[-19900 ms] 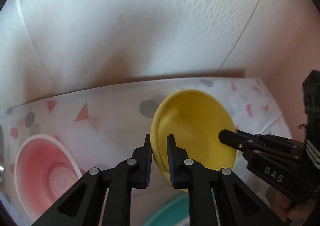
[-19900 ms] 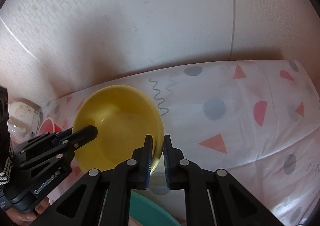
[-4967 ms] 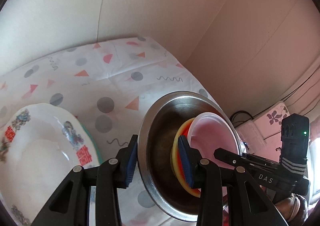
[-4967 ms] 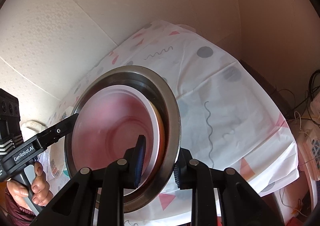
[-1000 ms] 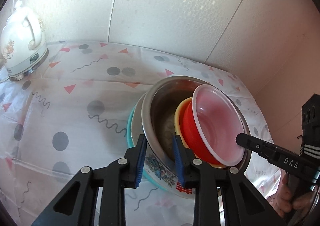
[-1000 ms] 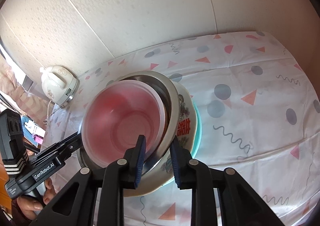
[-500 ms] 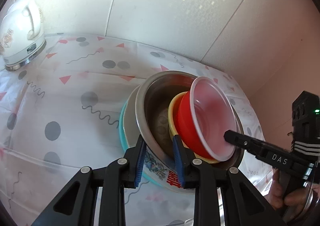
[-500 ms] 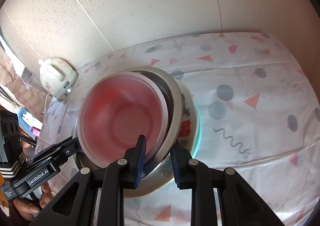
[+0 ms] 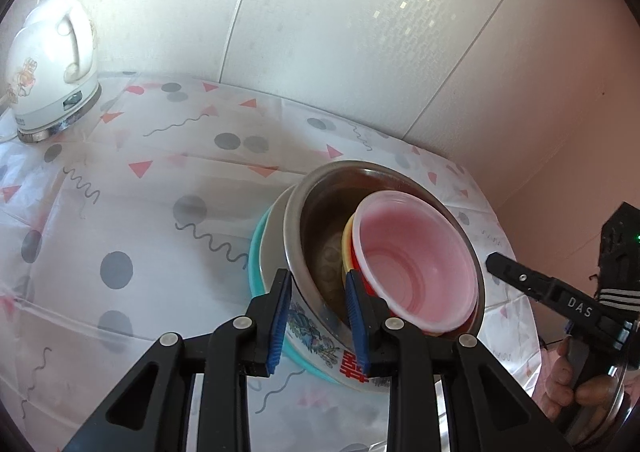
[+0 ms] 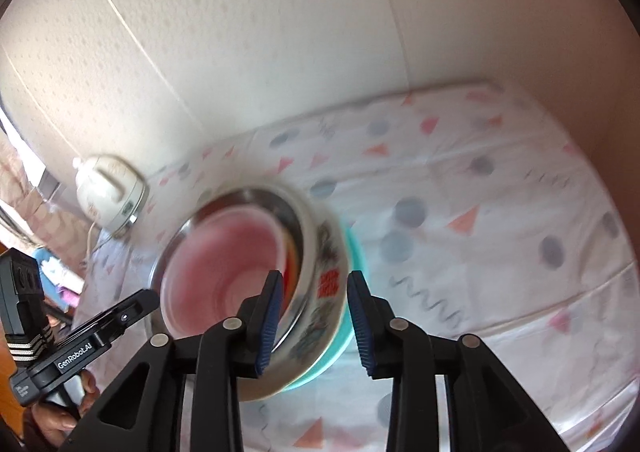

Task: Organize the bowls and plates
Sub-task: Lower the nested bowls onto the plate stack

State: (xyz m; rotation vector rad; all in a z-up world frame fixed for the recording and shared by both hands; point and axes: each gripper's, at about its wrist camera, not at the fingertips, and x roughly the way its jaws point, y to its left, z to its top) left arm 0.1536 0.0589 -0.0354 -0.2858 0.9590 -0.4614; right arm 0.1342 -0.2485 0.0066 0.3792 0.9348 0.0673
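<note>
Nested stack on the tablecloth (image 9: 120,212): teal plate (image 9: 256,252) under, printed bowl (image 9: 316,340), steel bowl (image 9: 320,208), pink bowl (image 9: 416,264) innermost. Left gripper (image 9: 318,318) clenched on the steel bowl's near rim. Right gripper (image 10: 314,316) has just been opening; its pads straddle the stack's rim without pressing, view blurred. Kettle (image 9: 48,64) far left.

Right gripper (image 10: 314,310) has just been opening, freeing the steel bowl (image 10: 298,212)
</note>
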